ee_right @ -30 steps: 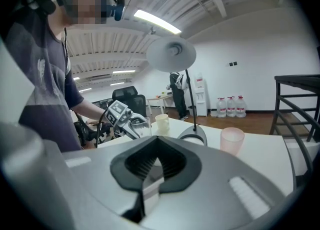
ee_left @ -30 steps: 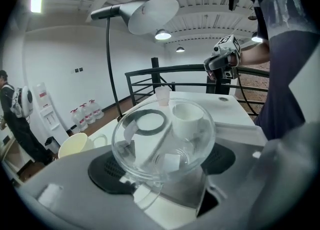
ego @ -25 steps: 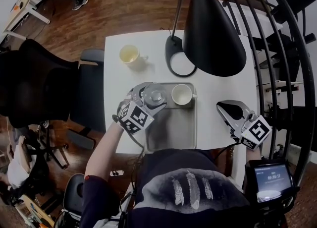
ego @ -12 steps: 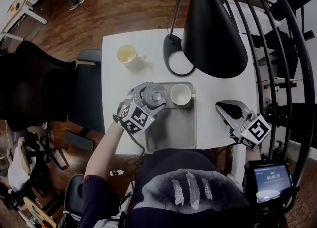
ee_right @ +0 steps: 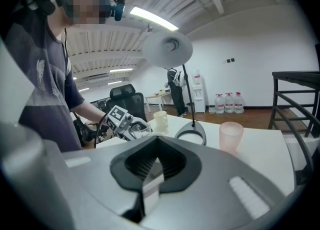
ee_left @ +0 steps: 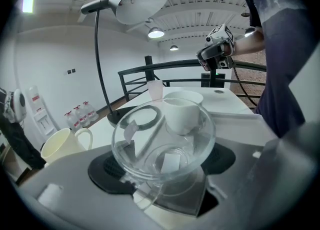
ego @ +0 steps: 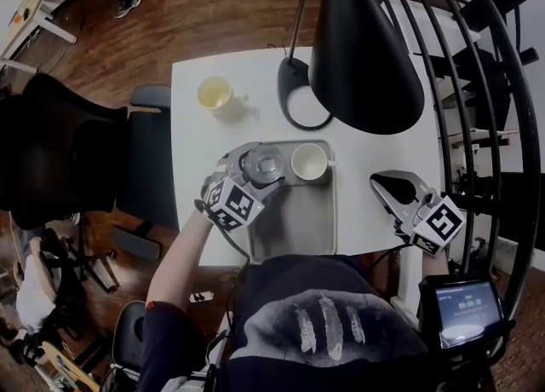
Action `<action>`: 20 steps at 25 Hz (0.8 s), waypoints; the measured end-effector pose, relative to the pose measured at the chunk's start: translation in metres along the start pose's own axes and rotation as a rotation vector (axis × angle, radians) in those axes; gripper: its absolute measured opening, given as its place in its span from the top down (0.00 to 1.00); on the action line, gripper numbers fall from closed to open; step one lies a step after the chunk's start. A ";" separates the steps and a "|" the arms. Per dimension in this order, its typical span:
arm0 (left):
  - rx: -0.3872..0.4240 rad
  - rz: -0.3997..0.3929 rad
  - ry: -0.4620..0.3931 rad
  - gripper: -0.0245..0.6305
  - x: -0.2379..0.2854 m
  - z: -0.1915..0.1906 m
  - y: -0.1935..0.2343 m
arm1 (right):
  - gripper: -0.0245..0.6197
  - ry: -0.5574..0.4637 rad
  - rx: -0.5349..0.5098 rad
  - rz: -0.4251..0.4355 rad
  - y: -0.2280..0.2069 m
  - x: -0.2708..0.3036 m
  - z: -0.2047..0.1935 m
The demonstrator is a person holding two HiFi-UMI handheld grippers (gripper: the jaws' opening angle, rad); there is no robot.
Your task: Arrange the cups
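Observation:
A clear glass cup [ego: 262, 163] sits between the jaws of my left gripper [ego: 260, 160] at the far left corner of the grey tray [ego: 298, 220]. In the left gripper view the glass cup [ee_left: 162, 139] fills the gap and the pads of the left gripper [ee_left: 162, 161] press its sides. Just right of it, a white cup [ego: 309, 161] stands on the tray. A cream mug [ego: 214, 92] is on the table beyond. My right gripper [ego: 387, 184] rests shut and empty near the table's right edge. A pink translucent cup [ee_right: 231, 135] stands ahead of the right gripper [ee_right: 152, 171].
A black desk lamp with a round base [ego: 298, 92] stands behind the tray, and its shade [ego: 362, 49] hides part of the table. A black office chair [ego: 77, 143] is at the left, and a curved black railing [ego: 502, 109] at the right.

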State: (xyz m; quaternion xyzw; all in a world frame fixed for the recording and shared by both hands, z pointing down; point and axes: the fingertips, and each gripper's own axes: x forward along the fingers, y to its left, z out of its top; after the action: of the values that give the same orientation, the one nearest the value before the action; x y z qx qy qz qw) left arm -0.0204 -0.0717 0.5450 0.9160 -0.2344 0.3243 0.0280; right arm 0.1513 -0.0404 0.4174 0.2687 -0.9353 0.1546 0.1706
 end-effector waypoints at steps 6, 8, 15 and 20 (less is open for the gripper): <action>0.060 -0.002 0.007 0.35 0.000 0.000 -0.005 | 0.96 0.000 -0.002 0.013 0.005 0.002 0.002; 0.060 -0.003 0.006 0.35 -0.001 0.001 -0.005 | 0.96 -0.002 -0.002 0.015 0.005 0.003 0.003; 0.045 0.049 -0.027 0.28 0.002 0.005 0.000 | 0.96 0.000 -0.011 0.019 0.007 0.000 0.000; -0.118 0.063 -0.132 0.12 -0.014 0.024 0.008 | 0.96 -0.002 -0.020 0.019 0.011 -0.004 0.003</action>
State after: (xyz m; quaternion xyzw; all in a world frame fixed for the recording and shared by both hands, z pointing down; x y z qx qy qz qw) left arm -0.0199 -0.0782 0.5167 0.9243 -0.2832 0.2496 0.0564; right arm 0.1482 -0.0309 0.4111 0.2581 -0.9395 0.1467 0.1710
